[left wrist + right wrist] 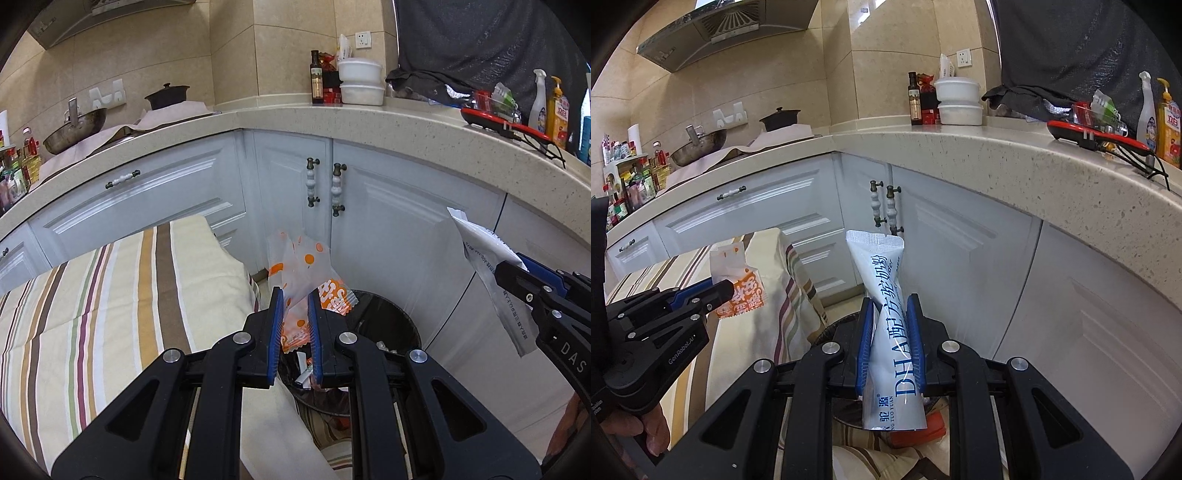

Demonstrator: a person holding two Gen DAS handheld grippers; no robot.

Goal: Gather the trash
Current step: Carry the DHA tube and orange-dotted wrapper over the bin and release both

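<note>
Left claw (295, 295) grips an orange wrapper (306, 273) and right claw (891, 314) clamps a white sachet (886, 295), both held low centre over the bin (391, 325), apparently for dropping in.

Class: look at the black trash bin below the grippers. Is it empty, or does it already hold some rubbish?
Not empty. In the left wrist view the bin already holds wrappers and scraps on its black liner; how full it is cannot be told.

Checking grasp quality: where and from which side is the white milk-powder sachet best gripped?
Across its narrow twisted waist, as the right gripper has the white sachet now: pads on the two flat faces, approaching along its length from the bottom end. The sachet is long and thin; the waist bunches firm.
</note>
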